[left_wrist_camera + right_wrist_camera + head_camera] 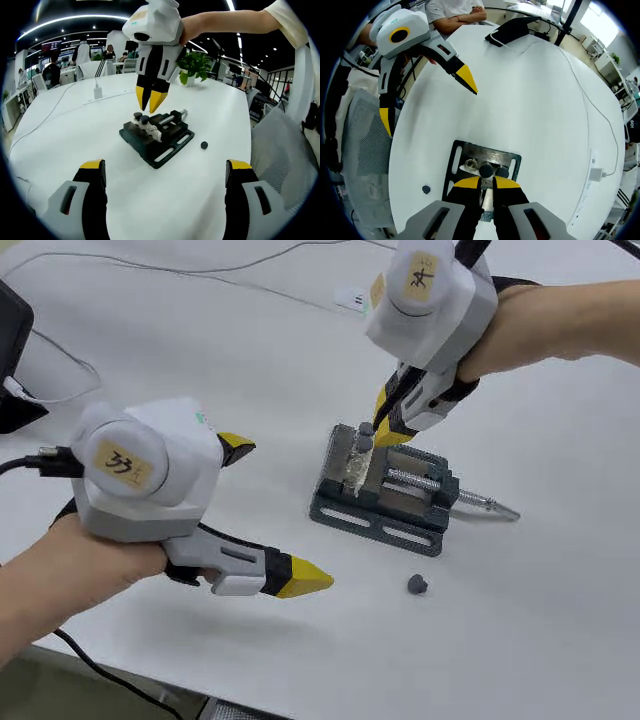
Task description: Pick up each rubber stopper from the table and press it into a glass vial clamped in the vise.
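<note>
A white surface (200, 340) carries a dark grey metal vise (385, 495), its silver screw handle (487, 504) pointing right. At the vise's left end sit clear glass vials (357, 466), topped with small grey rubber stoppers (365, 430). The right claw (385, 432), white-bodied with yellow tips, reaches down from the upper right, its jaws close together just beside those stoppers. The left claw (290, 515), held at lower left, has its yellow-tipped jaws spread wide above the surface, well apart from the vise. One loose dark grey rubber stopper (417, 584) lies near the vise's front corner. Thin grey cables (150, 268) trail across the far side.
</note>
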Demonstrator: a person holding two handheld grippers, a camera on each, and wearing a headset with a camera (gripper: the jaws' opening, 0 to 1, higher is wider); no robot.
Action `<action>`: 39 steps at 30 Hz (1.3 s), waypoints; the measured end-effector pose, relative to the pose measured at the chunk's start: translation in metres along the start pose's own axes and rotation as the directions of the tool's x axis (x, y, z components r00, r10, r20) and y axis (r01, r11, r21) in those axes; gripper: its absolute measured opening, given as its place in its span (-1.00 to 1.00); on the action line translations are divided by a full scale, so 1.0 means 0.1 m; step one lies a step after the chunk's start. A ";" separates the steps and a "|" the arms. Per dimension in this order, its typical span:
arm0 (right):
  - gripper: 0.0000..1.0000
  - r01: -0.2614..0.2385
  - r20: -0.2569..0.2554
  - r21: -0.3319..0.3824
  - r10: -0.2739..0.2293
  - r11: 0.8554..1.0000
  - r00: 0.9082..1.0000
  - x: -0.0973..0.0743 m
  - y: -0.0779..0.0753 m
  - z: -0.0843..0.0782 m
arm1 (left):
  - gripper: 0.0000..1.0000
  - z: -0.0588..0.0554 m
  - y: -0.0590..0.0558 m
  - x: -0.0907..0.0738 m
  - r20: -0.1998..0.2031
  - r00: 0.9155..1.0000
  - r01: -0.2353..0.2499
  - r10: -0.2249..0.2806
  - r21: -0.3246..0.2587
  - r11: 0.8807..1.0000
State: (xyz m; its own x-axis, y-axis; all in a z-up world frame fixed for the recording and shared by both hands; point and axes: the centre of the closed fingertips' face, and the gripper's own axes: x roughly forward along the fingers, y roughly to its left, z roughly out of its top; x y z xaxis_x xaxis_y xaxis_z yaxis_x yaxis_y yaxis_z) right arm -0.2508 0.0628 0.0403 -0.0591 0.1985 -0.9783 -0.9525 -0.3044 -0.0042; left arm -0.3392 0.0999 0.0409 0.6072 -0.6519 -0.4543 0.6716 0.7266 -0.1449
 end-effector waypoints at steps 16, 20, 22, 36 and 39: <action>-0.95 -0.024 0.023 0.026 0.024 0.999 0.999 0.08 0.00 0.05 | 0.98 -0.06 0.00 0.00 -0.010 1.000 0.004 -0.004 -0.012 1.000; -0.96 -0.024 0.026 0.023 0.023 0.999 0.999 0.10 -0.02 0.05 | 0.98 -0.08 -0.01 0.01 -0.013 1.000 0.006 -0.006 -0.015 1.000; -0.98 -0.025 0.026 0.030 0.025 0.999 0.999 0.10 -0.03 0.04 | 0.98 -0.08 -0.01 0.02 -0.014 1.000 0.008 -0.008 -0.016 1.000; -1.00 0.002 -0.011 0.056 -0.002 0.998 1.000 0.10 -0.03 0.04 | 0.98 -0.08 0.03 0.09 -0.015 1.000 0.018 -0.018 -0.027 0.999; -1.00 0.004 -0.017 0.064 -0.003 0.998 1.000 0.11 -0.04 0.04 | 0.98 -0.06 0.04 0.10 -0.010 1.000 0.021 -0.021 -0.030 0.999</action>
State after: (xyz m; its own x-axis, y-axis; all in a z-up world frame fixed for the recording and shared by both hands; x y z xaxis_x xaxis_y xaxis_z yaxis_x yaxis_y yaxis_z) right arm -0.2493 0.0699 0.0302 -0.0510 0.1837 -0.9817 -0.9700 -0.2430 0.0049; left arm -0.3333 0.0974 0.0302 0.5887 -0.6647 -0.4601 0.6710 0.7192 -0.1804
